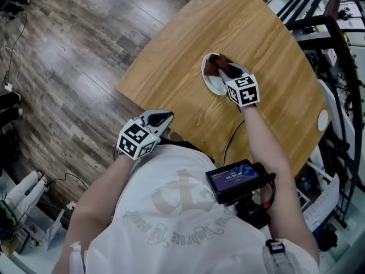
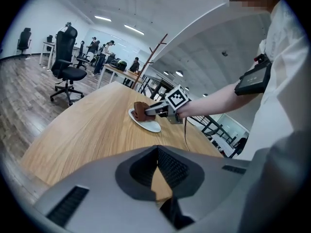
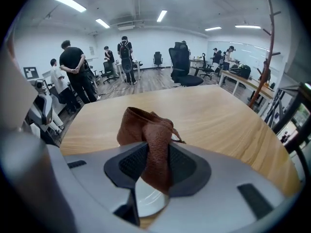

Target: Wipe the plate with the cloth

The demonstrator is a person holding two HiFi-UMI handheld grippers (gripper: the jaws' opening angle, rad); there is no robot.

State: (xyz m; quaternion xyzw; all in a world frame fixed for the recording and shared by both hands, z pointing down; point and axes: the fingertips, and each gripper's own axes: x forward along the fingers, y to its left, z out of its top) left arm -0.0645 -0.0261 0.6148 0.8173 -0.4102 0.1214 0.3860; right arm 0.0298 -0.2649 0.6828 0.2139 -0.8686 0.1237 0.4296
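Pale wooden desk [image 1: 268, 44] on grey plank floor [image 1: 74, 50] in an open office with swivel chairs [image 2: 67, 67]. Brown cloth [image 1: 217, 65] pinched in right tongs [image 1: 224, 71] on white plate [image 1: 211, 84]. Left tongs [image 1: 164, 118] closed, empty, near desk edge.

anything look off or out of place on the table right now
Nothing stands out. The right gripper pinches the bunched brown cloth over the white plate, which sits flat on the wooden table; the left gripper is shut and empty.
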